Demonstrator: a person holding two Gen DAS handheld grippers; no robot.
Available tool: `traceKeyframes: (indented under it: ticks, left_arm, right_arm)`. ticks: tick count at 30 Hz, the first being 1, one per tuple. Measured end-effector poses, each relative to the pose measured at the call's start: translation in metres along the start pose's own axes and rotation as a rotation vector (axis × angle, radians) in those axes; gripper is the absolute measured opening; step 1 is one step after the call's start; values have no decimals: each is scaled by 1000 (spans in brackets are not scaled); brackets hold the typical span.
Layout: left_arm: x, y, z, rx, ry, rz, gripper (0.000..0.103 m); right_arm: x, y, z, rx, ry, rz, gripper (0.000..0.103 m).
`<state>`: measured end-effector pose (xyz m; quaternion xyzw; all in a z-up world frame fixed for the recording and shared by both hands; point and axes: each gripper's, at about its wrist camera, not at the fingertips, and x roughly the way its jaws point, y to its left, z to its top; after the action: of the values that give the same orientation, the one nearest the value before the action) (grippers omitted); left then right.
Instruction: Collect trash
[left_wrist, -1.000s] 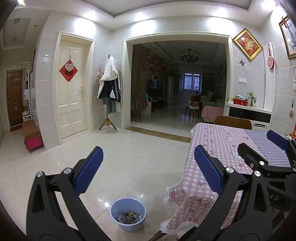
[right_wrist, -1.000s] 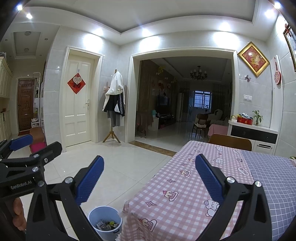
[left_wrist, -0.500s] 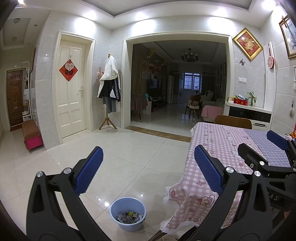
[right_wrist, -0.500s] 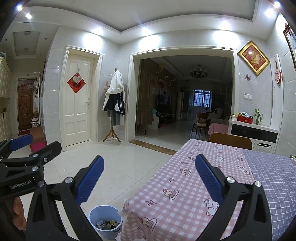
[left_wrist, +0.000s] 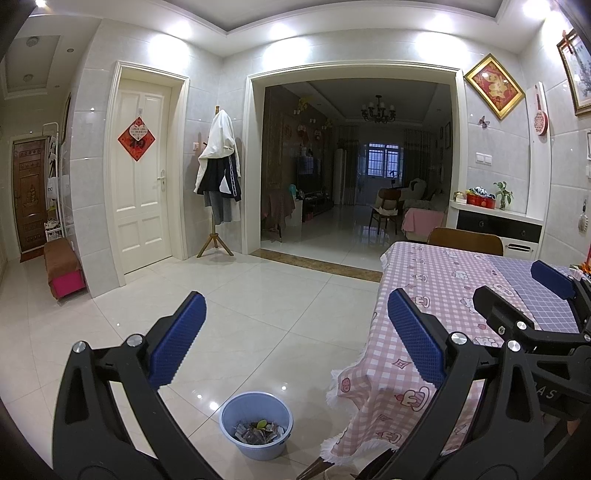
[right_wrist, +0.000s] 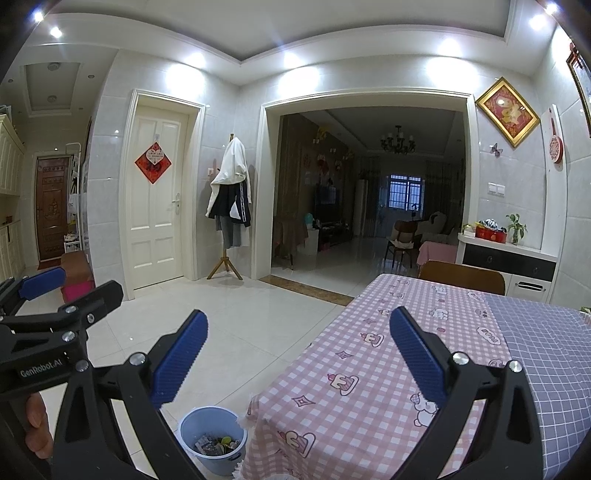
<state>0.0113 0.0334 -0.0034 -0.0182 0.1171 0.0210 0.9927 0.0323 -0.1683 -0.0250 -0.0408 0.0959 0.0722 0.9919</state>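
A light blue bucket (left_wrist: 256, 428) stands on the white tile floor by the table corner and holds several crumpled trash pieces; it also shows in the right wrist view (right_wrist: 211, 439). My left gripper (left_wrist: 293, 325) is open and empty, held in the air above the bucket. My right gripper (right_wrist: 299, 341) is open and empty above the table (right_wrist: 369, 369), which has a pink checked cloth. The right gripper also shows at the right of the left wrist view (left_wrist: 524, 299), and the left gripper at the left of the right wrist view (right_wrist: 62, 291).
A wooden chair (left_wrist: 465, 240) stands behind the table. A coat stand (left_wrist: 218, 192) is by the white door (left_wrist: 142, 173). A brown stool with a pink base (left_wrist: 62, 267) sits at the left wall. A wide doorway leads to a living room.
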Motion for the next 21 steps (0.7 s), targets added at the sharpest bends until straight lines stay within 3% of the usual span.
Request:
traceKeyframes:
  ticks: [21]
  left_arm:
    - [1,2,-9,2,8,-1,97]
  right_arm:
    - [4,-1,-3,4,12,8,97]
